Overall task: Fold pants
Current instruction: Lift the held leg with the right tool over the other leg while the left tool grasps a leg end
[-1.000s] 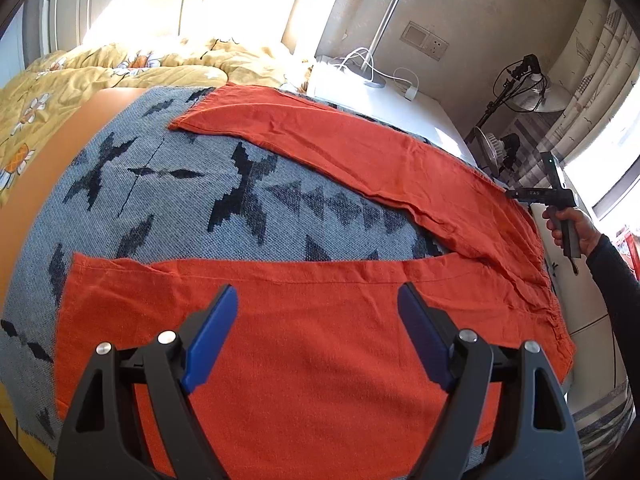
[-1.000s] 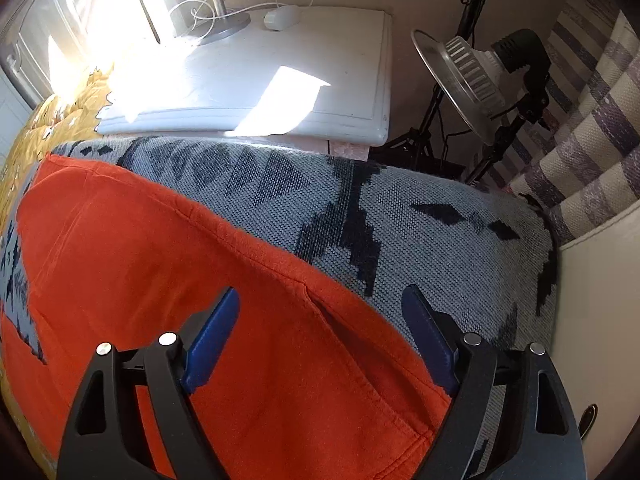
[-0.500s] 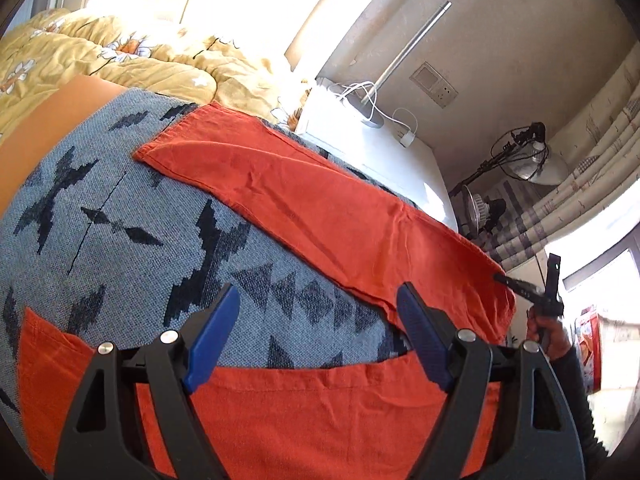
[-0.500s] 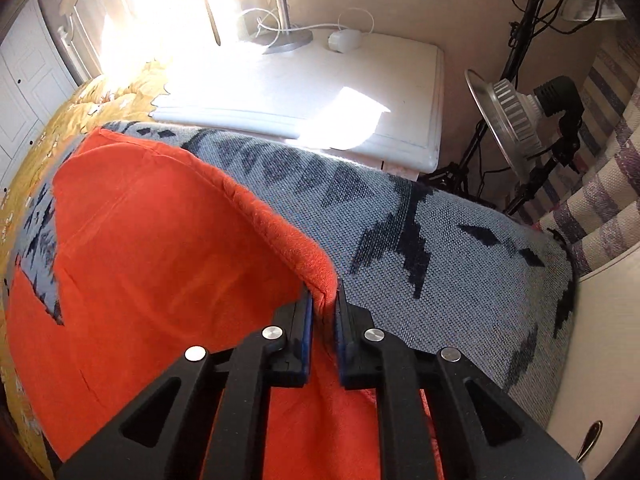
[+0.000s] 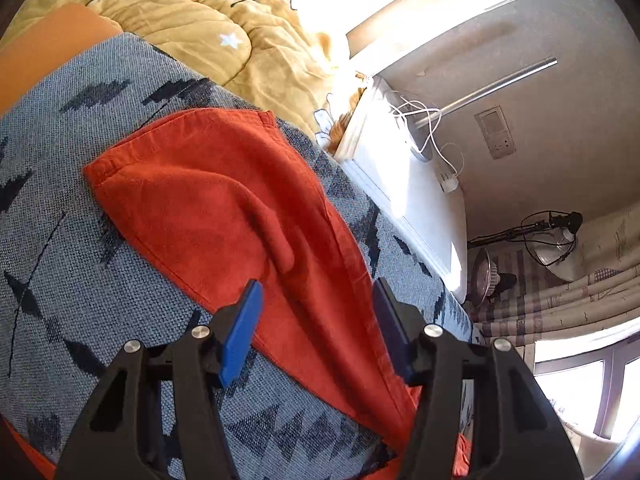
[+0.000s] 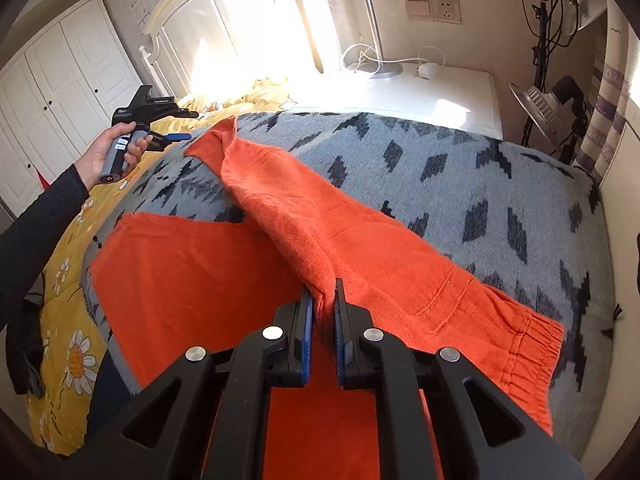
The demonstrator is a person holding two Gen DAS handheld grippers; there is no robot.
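Note:
Orange pants (image 6: 192, 276) lie spread on a grey patterned blanket (image 6: 500, 208). My right gripper (image 6: 322, 304) is shut on a raised fold of the far leg near the crotch, and the cloth rises in a ridge toward the leg's cuff (image 6: 218, 136). In the left wrist view my left gripper (image 5: 316, 316) is open above the far leg (image 5: 224, 200), nothing between its blue pads (image 5: 240, 328). In the right wrist view the left gripper (image 6: 176, 126) hangs in a hand over the bed's left side, clear of the cloth. The elastic waistband (image 6: 532, 356) lies at right.
A yellow flowered quilt (image 5: 192, 24) covers the bed beyond the blanket. A white bedside table (image 6: 420, 88) with a lamp base and cables stands at the far edge. Light stands (image 6: 548, 92) and a striped curtain (image 6: 608, 92) are at right. White wardrobes (image 6: 56, 92) stand at left.
My right gripper shut on the far leg and lifted it, pulling a ridge toward the near leg. My left gripper, still open, moved from the near leg up toward the far leg's cuff.

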